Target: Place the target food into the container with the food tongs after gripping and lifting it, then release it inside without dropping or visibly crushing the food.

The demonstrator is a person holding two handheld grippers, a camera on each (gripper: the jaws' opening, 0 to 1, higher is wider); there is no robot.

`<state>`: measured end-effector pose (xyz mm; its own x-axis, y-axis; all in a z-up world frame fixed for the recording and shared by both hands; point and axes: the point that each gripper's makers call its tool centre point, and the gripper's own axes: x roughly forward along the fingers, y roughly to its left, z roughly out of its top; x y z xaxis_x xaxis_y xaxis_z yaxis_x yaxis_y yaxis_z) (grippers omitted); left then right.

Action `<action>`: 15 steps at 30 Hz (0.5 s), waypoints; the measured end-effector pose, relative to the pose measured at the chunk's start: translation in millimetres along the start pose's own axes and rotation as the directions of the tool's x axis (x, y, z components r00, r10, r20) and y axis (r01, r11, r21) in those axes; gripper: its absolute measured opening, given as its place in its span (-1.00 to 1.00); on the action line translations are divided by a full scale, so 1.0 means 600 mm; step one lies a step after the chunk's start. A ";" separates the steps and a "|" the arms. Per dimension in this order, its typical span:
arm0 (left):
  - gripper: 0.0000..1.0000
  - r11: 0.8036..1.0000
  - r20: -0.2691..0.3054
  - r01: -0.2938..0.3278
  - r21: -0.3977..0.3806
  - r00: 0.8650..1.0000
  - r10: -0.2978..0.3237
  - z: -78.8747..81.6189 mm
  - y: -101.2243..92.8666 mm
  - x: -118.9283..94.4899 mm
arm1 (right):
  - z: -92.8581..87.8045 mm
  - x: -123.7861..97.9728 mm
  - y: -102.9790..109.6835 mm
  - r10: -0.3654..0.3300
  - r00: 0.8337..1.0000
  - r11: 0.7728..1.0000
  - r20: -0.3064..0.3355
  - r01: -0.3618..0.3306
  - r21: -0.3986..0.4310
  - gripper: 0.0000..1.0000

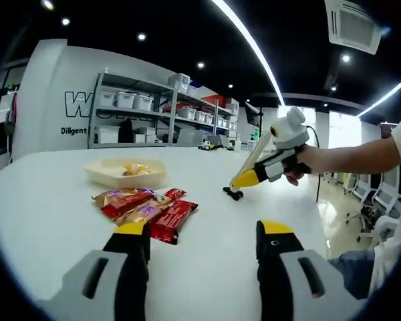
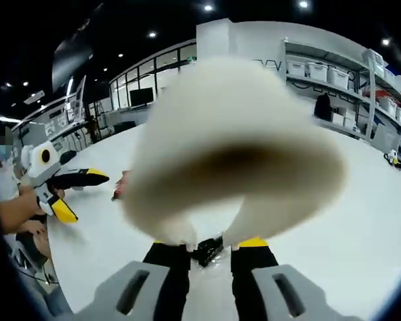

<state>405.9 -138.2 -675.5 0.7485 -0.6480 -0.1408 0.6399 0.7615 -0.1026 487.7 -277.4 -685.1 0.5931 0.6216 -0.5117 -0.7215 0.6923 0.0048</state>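
With the right tool (image 1: 235,182) clamped on the cream plastic food tongs (image 2: 234,160) and the left tool (image 1: 202,235) open and empty, steer the tong tips squarely over one red-wrapped snack bar (image 1: 172,219) on the white bench (image 1: 207,254) before squeezing gently.

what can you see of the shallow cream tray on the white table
The shallow cream tray is rectangular with low flared walls, plastic by its look, lying flat on the white table beyond the pile of red and brown snack packets, apart from them. A small yellow-orange wrapped item lies inside. No gripper touches it.
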 end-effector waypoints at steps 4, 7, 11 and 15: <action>0.27 1.000 0.015 -0.007 -0.001 1.000 0.007 0.005 0.002 -0.001 | 0.012 0.022 0.021 0.064 0.998 0.997 -0.011 -0.065 -0.050 -0.68; 0.27 1.000 0.036 -0.021 -0.004 0.999 0.021 0.011 0.006 -0.004 | 0.019 0.033 0.037 0.129 0.991 0.986 -0.018 -0.131 -0.104 -0.68; 0.28 0.999 0.052 -0.036 -0.016 0.998 0.037 0.015 0.012 -0.007 | 0.026 0.046 0.050 0.206 0.978 0.969 -0.023 -0.207 -0.137 -0.68; 0.27 0.999 0.045 -0.034 -0.005 0.998 0.034 0.013 0.009 -0.004 | 0.025 0.044 0.062 0.289 0.957 0.936 -0.041 -0.291 -0.198 -0.68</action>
<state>408.7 -132.5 -668.0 0.7769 -0.6216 -0.1002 0.6133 0.7831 -0.1029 482.0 -229.7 -685.5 0.3443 0.7794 -0.5234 -0.9186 0.3948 -0.0164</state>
